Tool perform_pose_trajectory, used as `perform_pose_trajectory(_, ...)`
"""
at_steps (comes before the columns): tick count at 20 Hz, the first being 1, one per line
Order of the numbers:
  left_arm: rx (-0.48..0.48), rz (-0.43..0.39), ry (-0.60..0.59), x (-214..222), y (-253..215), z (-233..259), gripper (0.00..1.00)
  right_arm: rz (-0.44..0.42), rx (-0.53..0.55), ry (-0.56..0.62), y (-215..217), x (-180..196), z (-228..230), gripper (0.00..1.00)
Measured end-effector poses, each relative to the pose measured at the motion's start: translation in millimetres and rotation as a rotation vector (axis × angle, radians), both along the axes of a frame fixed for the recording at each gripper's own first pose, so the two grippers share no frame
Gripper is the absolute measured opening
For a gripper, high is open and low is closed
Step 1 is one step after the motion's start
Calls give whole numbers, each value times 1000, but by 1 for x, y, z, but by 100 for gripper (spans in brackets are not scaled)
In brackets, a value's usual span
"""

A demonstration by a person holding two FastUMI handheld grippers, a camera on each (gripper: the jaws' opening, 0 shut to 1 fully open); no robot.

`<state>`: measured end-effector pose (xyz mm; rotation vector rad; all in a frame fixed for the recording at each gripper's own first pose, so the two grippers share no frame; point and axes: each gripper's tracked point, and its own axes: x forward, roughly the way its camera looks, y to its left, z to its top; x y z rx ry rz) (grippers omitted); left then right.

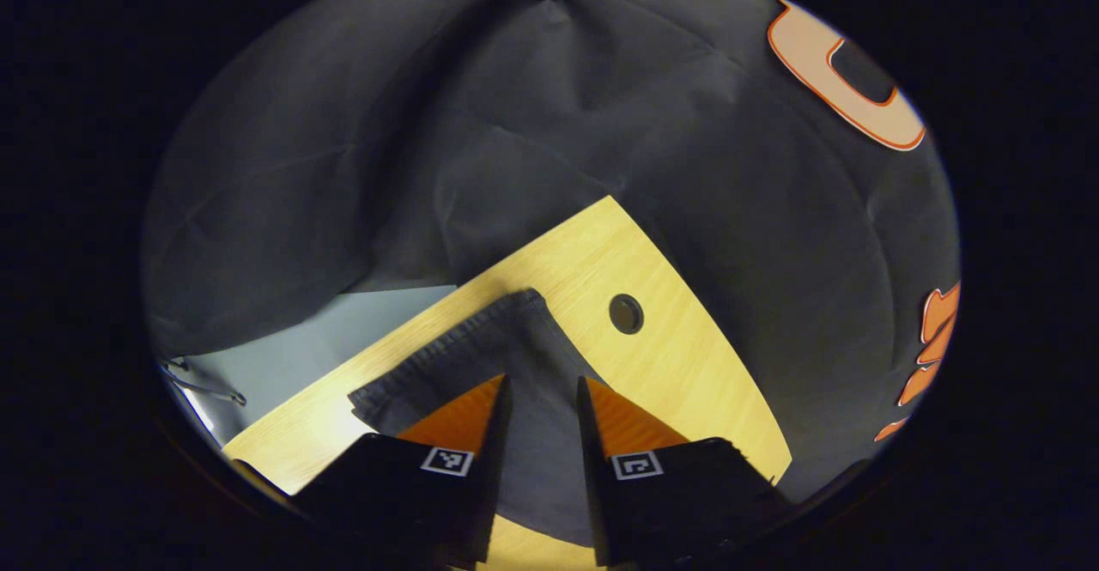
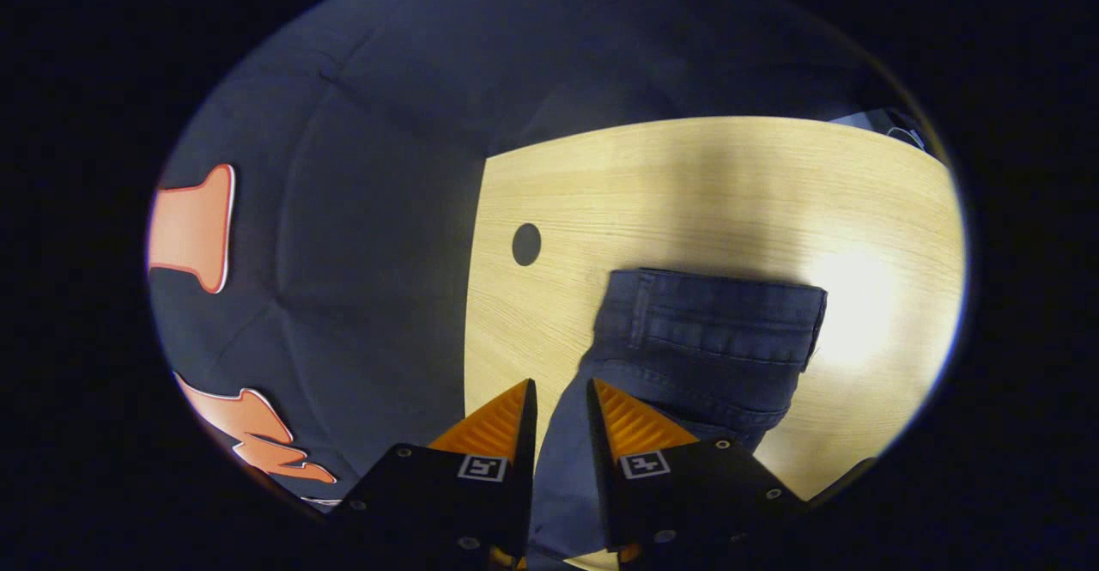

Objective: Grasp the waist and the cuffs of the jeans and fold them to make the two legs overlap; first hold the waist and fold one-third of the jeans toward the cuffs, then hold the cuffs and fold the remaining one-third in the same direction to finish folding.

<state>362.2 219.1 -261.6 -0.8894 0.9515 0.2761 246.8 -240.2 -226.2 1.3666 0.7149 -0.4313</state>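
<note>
A: Where are the jeans right now?

B: On the wooden bench. In the right gripper view the waist end, with its band and belt loops, lies just below the middle of the frame, a little right of centre. In the left gripper view the cuffs sit at lower centre, the hem running up toward the round hole in the bench top.

A: And the grippers?

B: The right gripper has denim running between its jaws at the bottom of the frame; the gap is narrow and looks pinched on the cloth. The left gripper likewise has fabric between its jaws, set a bit wider. I can't tell whether both sides press on it.

A: Which step, would you say?

B: The first, I'd judge: waist and cuffs taken hold of, one at each end, ready to bring the two legs together. The waist looks narrow, so the legs may already overlap; I can't be sure.

A: What does the next move call for?

B: Probably both hands moving in step, keeping the denim taut so the edges line up.
</note>
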Motion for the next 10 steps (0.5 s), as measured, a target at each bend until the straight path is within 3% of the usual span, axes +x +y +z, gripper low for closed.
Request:
perform_pose_trajectory(4, 93, -92, -79, -1, -12, 27, 97, 78, -101, 36, 4, -23, -12, 48)
perform_pose_trajectory(5, 130, -114, -111, 0, -13, 35, 96, 95, -136, 46, 3, -29, -13, 55)
perform_pose_trajectory(6, 162, -134, -142, 1, -15, 44, 97, 107, -176, 57, 0, -35, -16, 90)
perform_pose_trajectory(7, 192, -143, -176, 1, -18, 54, 97, 119, -216, 76, -5, -41, -20, 85)
perform_pose_trajectory(10, 274, -177, -283, -13, -31, 90, 97, 145, -320, 130, -17, -64, -33, 94)
